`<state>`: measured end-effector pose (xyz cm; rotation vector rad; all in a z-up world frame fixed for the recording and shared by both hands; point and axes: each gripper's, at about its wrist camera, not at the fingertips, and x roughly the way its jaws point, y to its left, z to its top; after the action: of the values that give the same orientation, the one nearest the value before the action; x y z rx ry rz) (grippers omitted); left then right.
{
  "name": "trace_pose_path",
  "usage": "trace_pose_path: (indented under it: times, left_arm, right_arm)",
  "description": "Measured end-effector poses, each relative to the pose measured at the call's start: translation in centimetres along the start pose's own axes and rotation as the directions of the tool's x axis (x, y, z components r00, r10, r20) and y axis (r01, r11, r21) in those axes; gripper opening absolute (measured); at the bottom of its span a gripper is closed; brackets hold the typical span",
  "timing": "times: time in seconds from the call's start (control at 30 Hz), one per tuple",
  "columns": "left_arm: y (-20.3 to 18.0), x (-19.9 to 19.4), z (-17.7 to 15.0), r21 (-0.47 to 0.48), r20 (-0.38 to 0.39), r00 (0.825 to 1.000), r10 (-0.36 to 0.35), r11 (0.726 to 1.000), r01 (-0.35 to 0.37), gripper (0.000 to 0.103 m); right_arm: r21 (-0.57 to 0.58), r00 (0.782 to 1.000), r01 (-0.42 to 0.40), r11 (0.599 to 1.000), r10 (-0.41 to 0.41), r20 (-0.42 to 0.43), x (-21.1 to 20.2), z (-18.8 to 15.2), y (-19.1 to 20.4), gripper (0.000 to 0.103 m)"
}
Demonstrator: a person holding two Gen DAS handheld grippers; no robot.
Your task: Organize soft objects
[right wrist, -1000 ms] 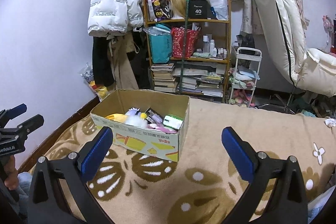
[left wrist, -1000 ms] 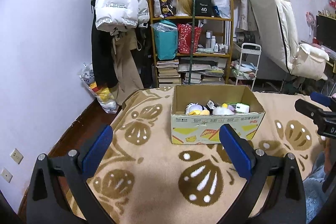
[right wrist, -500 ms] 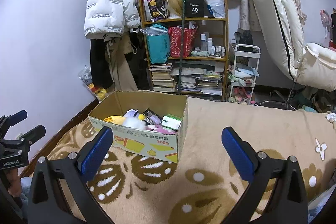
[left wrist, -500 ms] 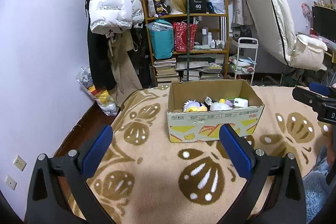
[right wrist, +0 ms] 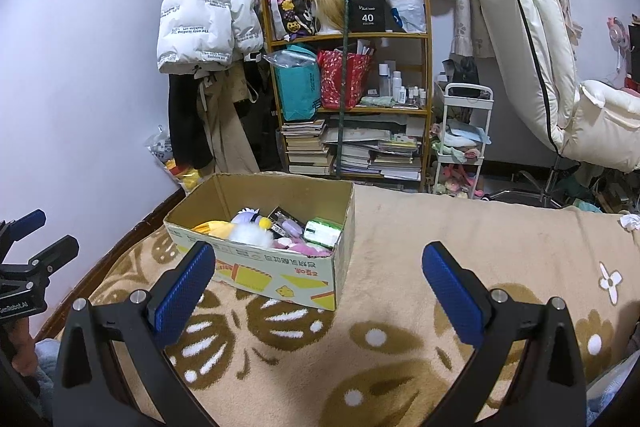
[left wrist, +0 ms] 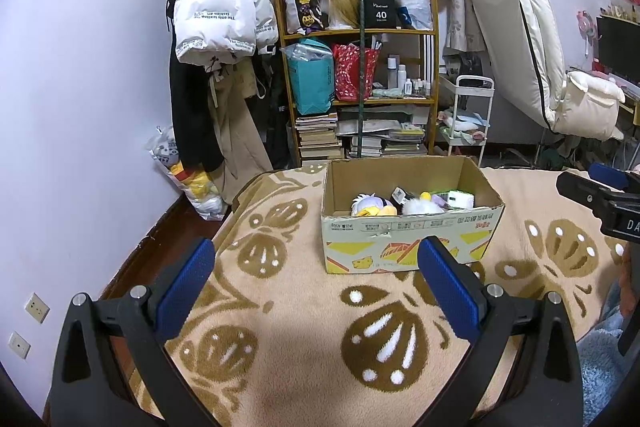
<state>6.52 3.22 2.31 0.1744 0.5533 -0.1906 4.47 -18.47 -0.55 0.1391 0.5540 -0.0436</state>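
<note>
- Centrally, cardboard box [left wrist: 408, 239]: open-topped, yellow and red print on its front, standing on a tan blanket with brown leaf pattern [left wrist: 304, 343].
- Soft toys [right wrist: 250, 231]: lying inside the box; a white and purple plush with yellow parts, a fluffy white piece, a pink piece at the near right corner.
- Green and white packet [right wrist: 323, 231]: inside the box, right side, against the wall.
- Left gripper [left wrist: 316, 287]: blue-padded fingers [left wrist: 185, 283] spread wide, nothing between them, hovering over the blanket just in front of the box.
- Right gripper [right wrist: 320, 289]: fingers [right wrist: 454, 299] spread wide, empty, over the blanket near the box's right front corner.
- Wooden shelf [left wrist: 360, 95]: behind the bed, carrying a teal bag, a red bag, bottles, stacked books.
- White puffer jacket [left wrist: 220, 11]: hanging on the wall left of the shelf.
- White rolling cart [right wrist: 460, 143]: right of the shelf.
- Cream chair [right wrist: 552, 67]: far right, reclined upright.
</note>
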Motion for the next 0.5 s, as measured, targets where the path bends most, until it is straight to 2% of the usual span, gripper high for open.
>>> trace_pose_path:
  times: [0.5]
  left_arm:
    - [-0.02, 0.42, -0.34, -0.009, -0.017, 1.0, -0.007, 1.0, 0.006, 0.1]
  right_arm:
    - [0.008, 1.0, 0.012, 1.0, -0.012, -0.006, 0.24, -0.39, -0.28, 0.103]
